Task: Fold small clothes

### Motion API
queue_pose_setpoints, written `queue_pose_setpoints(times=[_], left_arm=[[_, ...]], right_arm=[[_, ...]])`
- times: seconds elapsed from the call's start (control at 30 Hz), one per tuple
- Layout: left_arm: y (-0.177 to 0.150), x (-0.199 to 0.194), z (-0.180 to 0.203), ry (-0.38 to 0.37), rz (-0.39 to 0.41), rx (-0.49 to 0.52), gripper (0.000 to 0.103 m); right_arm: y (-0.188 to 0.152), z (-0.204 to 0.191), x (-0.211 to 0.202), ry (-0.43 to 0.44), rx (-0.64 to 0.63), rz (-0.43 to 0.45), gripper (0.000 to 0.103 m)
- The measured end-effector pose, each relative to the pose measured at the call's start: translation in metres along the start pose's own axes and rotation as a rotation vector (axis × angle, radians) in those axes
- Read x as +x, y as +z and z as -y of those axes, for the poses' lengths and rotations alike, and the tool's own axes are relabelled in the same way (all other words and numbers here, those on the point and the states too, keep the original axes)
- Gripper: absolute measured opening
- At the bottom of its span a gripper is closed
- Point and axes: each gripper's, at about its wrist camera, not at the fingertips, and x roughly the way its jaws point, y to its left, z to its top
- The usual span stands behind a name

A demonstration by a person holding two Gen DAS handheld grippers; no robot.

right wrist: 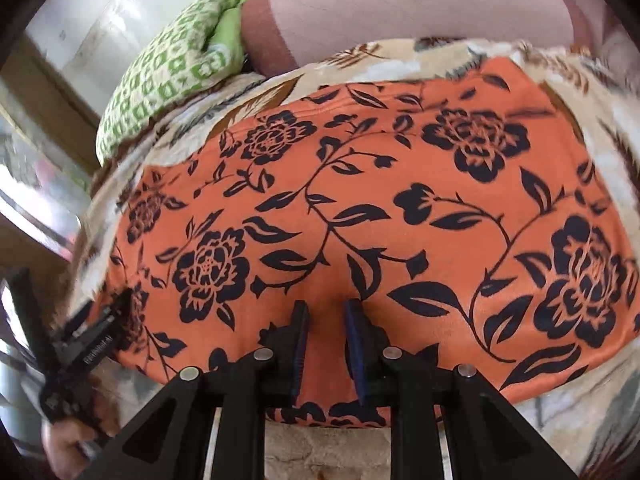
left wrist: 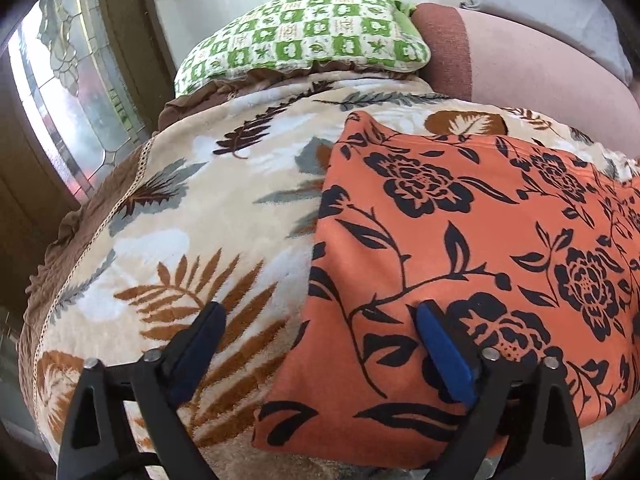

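Orange floral garment (right wrist: 360,208): folded flat on a leaf-print blanket (left wrist: 192,200) covering a bed. Right tool (right wrist: 326,308): jaws narrowed, pinching a small ridge of the garment near its front edge. Left tool (left wrist: 320,312): jaws spread wide, straddling the garment's left edge, gripping nothing. Green checked pillow (left wrist: 304,36): at the blanket's far end, beside a pink cushion (left wrist: 520,52).

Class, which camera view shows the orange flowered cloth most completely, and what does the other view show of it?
The right wrist view: the orange flowered cloth shows nearly whole there, its left, far and near edges visible. The left wrist view shows only its left part, cut off at the picture's right.
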Motion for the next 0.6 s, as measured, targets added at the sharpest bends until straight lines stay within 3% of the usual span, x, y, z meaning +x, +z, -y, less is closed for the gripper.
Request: queue_pose_setpoints(times=[0.17,0.37,0.43,0.57,0.6], left_arm=[[-0.004,0.011,-0.016,-0.086,-0.039,-0.103,0.103],[-0.011,0.009,-0.024,-0.154,-0.066,-0.154,0.103],[-0.012,-0.009,-0.024,-0.125,-0.085,-0.137,0.103],[-0.012,-0.069,-0.005,-0.113,0.113,-0.048,0.103],[-0.014,-0.078,0.001,-0.118,0.130,-0.022,0.103]], right_arm=[[0.001,-0.002,-0.001,-0.008,-0.004,-0.005,0.023],[-0.001,-0.002,-0.001,-0.009,-0.018,-0.008,0.023],[-0.002,-0.003,-0.001,-0.015,-0.027,-0.008,0.023],[-0.001,-0.001,-0.010,-0.010,-0.025,-0.005,0.023],[0.000,0.003,-0.017,-0.007,-0.006,0.009,0.023]])
